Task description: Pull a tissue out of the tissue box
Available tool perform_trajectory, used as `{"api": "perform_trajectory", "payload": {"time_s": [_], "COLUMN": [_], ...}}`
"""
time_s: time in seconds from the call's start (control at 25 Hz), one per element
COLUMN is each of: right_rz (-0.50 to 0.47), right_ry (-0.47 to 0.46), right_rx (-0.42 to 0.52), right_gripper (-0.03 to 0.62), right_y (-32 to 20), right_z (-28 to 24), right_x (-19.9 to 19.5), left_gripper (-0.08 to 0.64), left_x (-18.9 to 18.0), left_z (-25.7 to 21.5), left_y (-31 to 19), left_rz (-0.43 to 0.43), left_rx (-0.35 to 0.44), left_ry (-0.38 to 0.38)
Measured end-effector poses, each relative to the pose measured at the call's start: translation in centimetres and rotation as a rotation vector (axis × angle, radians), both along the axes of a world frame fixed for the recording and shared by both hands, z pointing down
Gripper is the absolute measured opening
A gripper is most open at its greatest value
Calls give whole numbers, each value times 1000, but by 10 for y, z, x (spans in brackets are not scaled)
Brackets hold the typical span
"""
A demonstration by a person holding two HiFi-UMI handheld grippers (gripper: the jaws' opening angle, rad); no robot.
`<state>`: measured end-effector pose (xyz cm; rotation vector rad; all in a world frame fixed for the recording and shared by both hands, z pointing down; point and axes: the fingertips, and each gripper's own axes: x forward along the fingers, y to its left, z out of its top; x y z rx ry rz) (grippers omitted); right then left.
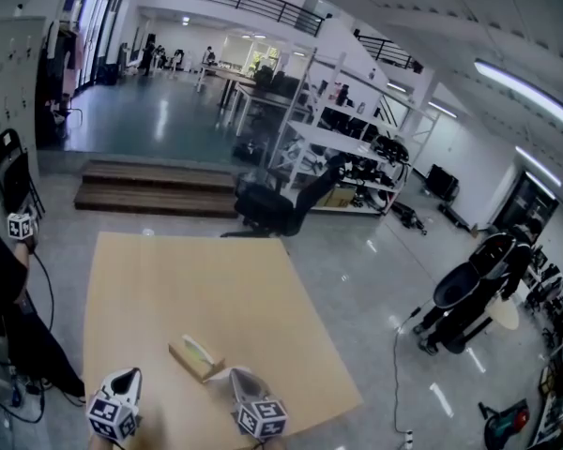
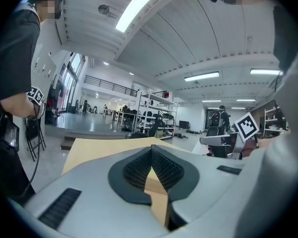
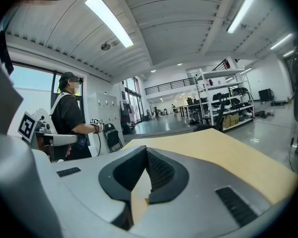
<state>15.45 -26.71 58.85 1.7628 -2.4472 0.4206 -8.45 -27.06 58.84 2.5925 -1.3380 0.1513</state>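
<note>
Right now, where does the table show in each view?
Head view: the table fills the lower centre and runs to the bottom edge.
Left gripper view: table is a tan strip left of centre.
Right gripper view: table is a tan slab right of centre.
Shared landmark: the white rack beyond the table.

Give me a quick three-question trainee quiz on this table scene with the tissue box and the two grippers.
1. True or false: the right gripper is holding a tissue.
2. In the head view, where does the tissue box sit on the table?
A) between the two grippers, slightly ahead of them
B) left of both grippers
C) right of both grippers
3. Fill in the blank: the left gripper has its jaws ____, with nothing between them.

Key: 1 false, its jaws are shut on nothing; 2 A; 3 shut.
</note>
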Motion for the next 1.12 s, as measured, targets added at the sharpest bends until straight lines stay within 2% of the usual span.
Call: {"api": "perform_trajectory", "payload": {"time_s": [0.48,1.12], "right_rz": [28,53], "right_ry": [22,26], "right_rx": [32,73], "right_gripper": [3,3], "right_y": [51,110], "right_z": [-7,-20], "right_x": [-7,-22], "left_gripper": [8,8], "left_x": [-1,-13], "left_z": [-14,-32], "left_y": [46,95], "left_rz": [45,45], "left_rx": [26,94], "left_ry": [-7,6]}}
